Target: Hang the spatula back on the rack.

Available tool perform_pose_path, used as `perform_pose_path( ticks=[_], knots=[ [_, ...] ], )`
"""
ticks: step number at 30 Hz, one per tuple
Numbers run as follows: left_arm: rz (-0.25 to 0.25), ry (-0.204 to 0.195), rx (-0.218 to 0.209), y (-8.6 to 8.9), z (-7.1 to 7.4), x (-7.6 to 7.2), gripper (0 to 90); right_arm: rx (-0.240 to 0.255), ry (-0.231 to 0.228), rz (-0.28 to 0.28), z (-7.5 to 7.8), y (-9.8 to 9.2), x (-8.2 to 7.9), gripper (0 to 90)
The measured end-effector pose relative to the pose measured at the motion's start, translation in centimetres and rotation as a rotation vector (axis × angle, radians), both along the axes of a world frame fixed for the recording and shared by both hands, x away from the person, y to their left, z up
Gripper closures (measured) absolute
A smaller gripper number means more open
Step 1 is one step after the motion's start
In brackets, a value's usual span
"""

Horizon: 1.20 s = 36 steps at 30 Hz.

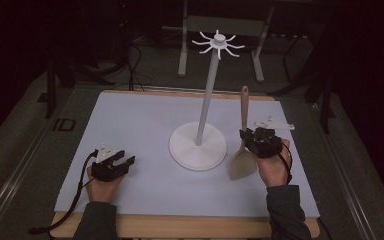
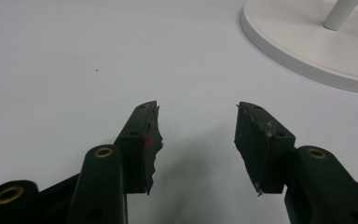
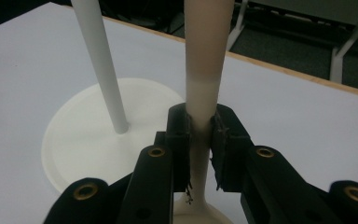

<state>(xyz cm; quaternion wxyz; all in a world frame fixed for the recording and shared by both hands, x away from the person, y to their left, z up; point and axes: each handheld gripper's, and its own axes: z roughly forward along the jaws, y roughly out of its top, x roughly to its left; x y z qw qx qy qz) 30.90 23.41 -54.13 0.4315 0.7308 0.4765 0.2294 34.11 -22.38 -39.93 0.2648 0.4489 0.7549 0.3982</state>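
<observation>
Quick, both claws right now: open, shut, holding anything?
Left claw: open, nothing between its jaws.
Right claw: shut on the spatula handle.

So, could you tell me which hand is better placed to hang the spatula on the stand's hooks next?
Right, most likely. The right gripper is shut on the spatula handle, beside the stand. The left gripper is open on bare table, holding nothing.

High view above the table's (image 1: 145,200) near edge, facing forward and down, both gripper views low and close – sharing the white stand's base (image 1: 198,146).
</observation>
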Motion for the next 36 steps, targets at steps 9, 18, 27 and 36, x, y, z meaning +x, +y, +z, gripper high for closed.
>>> perform_pose_path(
  ticks=[9, 18, 27, 36],
  knots=[
    [0.001, 0.0, -0.004, 0.0, 0.0, 0.0, 49.5, 0.013, -0.038, 0.009, 0.9, 0.4, -0.4, 78.4],
    [0.0, 0.0, -0.002, 0.1, 0.0, 0.0, 49.3, 0.024, -0.083, 0.022, 2.1, 0.7, -0.8, 78.4],
    [0.001, 0.0, -0.007, 0.1, 0.0, 0.0, 49.1, 0.039, -0.116, 0.039, 3.2, 1.0, -1.1, 78.4],
    [0.004, -0.001, -0.012, 0.1, 0.0, 0.0, 49.0, 0.057, -0.133, 0.05, 4.0, 1.5, -1.2, 78.4]
  ],
)
